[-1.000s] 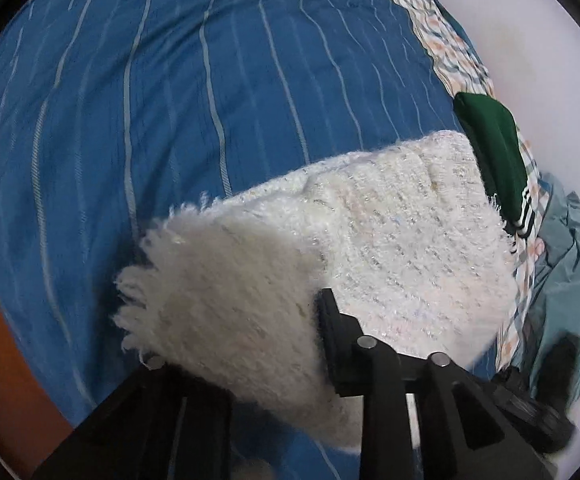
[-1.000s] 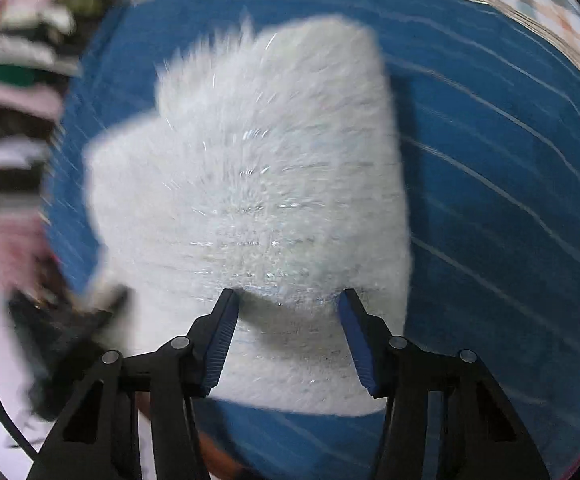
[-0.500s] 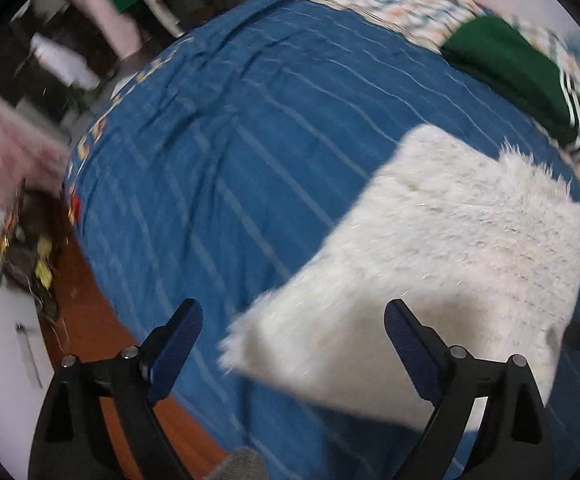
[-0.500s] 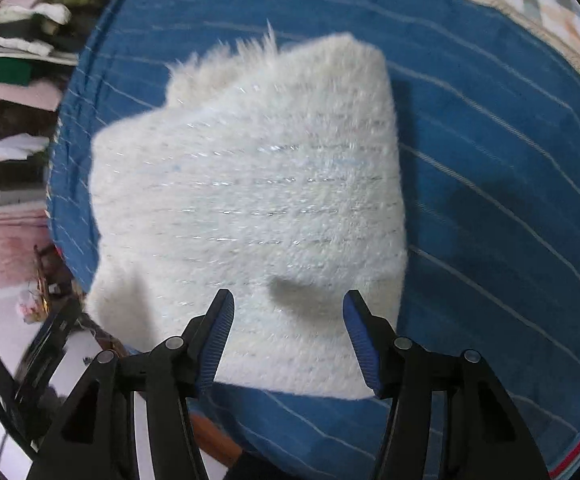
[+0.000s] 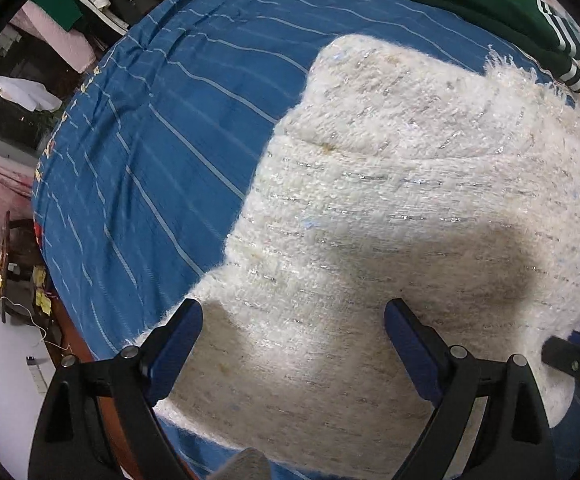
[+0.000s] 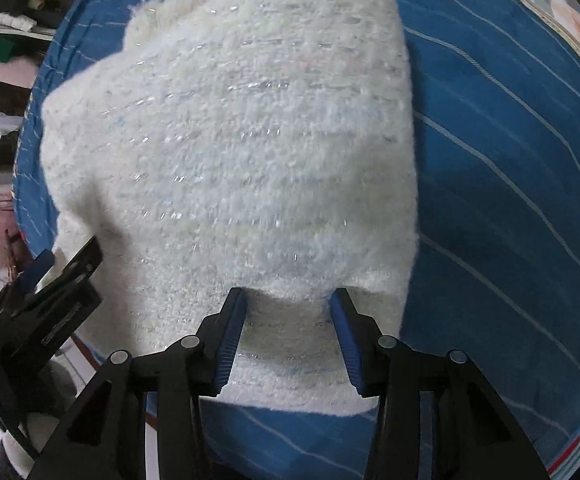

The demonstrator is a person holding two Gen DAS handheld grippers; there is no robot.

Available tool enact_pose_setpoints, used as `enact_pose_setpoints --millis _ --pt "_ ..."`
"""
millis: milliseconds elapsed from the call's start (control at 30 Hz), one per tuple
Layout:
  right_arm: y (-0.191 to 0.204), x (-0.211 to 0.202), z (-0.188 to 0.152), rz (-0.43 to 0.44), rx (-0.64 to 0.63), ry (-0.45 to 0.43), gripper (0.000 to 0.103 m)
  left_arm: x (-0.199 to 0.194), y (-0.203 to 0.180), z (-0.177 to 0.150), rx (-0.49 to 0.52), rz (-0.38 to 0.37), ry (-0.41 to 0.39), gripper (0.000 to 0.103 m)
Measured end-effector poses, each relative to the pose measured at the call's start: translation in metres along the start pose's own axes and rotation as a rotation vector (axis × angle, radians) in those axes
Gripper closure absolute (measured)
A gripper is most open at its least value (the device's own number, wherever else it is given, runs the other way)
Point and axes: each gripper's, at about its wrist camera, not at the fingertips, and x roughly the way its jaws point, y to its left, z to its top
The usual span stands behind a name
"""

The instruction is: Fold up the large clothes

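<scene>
Left wrist: left gripper jaws wide apart over folded white sweater on blue striped bed; green garment far right, cluttered shelves far left.
Right wrist: right gripper jaws apart, straddling the sweater's near edge, not clamped.

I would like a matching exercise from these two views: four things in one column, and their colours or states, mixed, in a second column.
Things:
1. fluffy garment
2. bed cover
3. folded garment near the bed's edge
4. left gripper

Colours or states:
A. dark green
B. open, above the knit
C. white, with glittering threads
D. blue, with thin pale stripes

Pairs: 1-C, 2-D, 3-A, 4-B
</scene>
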Motion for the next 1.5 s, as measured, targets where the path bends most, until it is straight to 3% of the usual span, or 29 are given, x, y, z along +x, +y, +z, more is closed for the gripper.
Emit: enact_pose_setpoints --millis 233,367,533,667,800,867,933,967,1000,1067,1100,1133,1167,1200,1300,1500 --pt "-0.01 0.022 0.021 0.053 0.026 0.032 0.048 0.002 -0.003 0.003 0.005 0.005 -0.013 0.01" --pt "-0.013 0.002 0.029 0.065 0.019 0.063 0.05 -0.007 0.004 0.0 -0.022 -0.014 -0.008 0.01" --pt "-0.008 -0.055 0.035 0.173 0.021 -0.12 0.062 -0.024 0.034 -0.017 -0.138 -0.024 0.009 0.01" --pt "0.003 -0.031 0.07 0.186 0.019 -0.162 0.066 -0.028 0.069 -0.048 -0.308 -0.061 0.074 0.01" --pt "0.015 0.008 0.094 0.141 0.004 -0.14 0.066 -0.026 0.092 -0.078 -0.484 -0.168 0.106 0.01" --pt "0.021 0.005 0.097 0.133 -0.023 -0.107 0.065 -0.02 0.096 -0.084 -0.566 -0.277 0.114 0.01" --pt "0.027 0.001 0.103 0.177 -0.034 -0.085 0.064 -0.004 0.098 -0.083 -0.686 -0.472 0.138 0.01" --pt "0.022 -0.006 0.1 0.223 -0.034 -0.081 0.062 0.002 0.098 -0.08 -0.728 -0.535 0.13 0.01" --pt "0.011 -0.014 0.095 0.296 -0.021 -0.086 0.061 0.008 0.097 -0.075 -0.753 -0.578 0.118 0.01" --pt "-0.024 -0.028 0.08 0.387 0.034 -0.106 0.039 0.023 0.095 -0.062 -0.787 -0.615 0.077 0.012" --pt "-0.036 -0.03 0.076 0.41 0.062 -0.119 0.036 0.031 0.094 -0.056 -0.801 -0.62 0.053 0.012" --pt "-0.051 -0.029 0.07 0.432 0.089 -0.134 0.035 0.036 0.096 -0.051 -0.814 -0.615 0.036 0.025" --pt "-0.067 -0.025 0.064 0.454 0.115 -0.132 0.035 0.042 0.097 -0.047 -0.831 -0.617 0.016 0.053" --pt "-0.082 -0.017 0.057 0.479 0.144 -0.119 0.035 0.047 0.097 -0.045 -0.843 -0.621 0.012 0.064" --pt "-0.101 0.023 0.047 0.645 0.168 -0.069 0.035 0.048 0.093 -0.048 -0.838 -0.624 -0.026 0.074" --pt "-0.074 0.101 0.077 0.876 0.15 -0.021 0.029 0.04 0.094 -0.047 -0.774 -0.606 -0.052 0.078"
